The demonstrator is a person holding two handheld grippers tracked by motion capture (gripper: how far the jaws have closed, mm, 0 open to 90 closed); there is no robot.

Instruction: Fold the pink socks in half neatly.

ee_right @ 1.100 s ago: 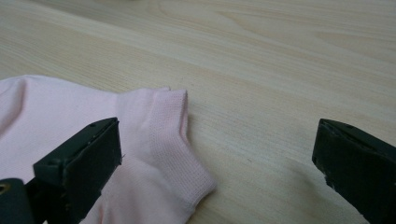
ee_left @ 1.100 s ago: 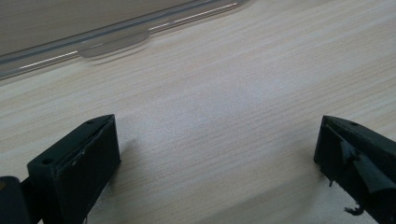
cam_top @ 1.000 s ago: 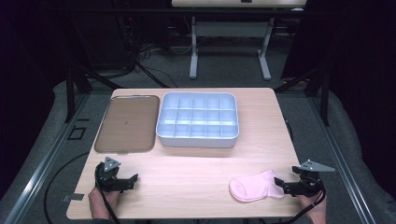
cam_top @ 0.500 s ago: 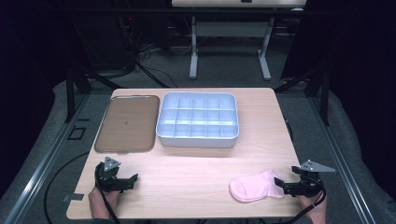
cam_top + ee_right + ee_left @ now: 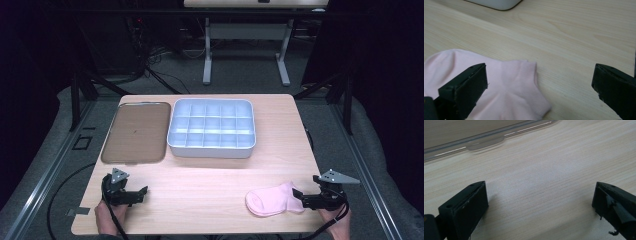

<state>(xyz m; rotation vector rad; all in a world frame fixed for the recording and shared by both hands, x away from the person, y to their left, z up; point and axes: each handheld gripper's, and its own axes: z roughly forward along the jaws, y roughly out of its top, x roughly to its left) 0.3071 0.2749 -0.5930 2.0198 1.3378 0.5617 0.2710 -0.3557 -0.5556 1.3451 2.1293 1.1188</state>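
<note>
The right gripper (image 5: 300,197) sits with its jaws wide apart, right at the end of the pink sock (image 5: 272,200). To grab it well, the person should slide the jaws over the sock's edge, one on each side, and pinch only the cloth, not the table (image 5: 280,150). The left gripper (image 5: 139,194) rests on bare wood, jaws wide too. The sock is soft, pale pink and flat, maybe folded, near the table's front right corner

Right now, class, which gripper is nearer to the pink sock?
Right. The right gripper sits at the pink sock, jaws open over its edge; the left gripper rests far across the table, jaws open.
</note>
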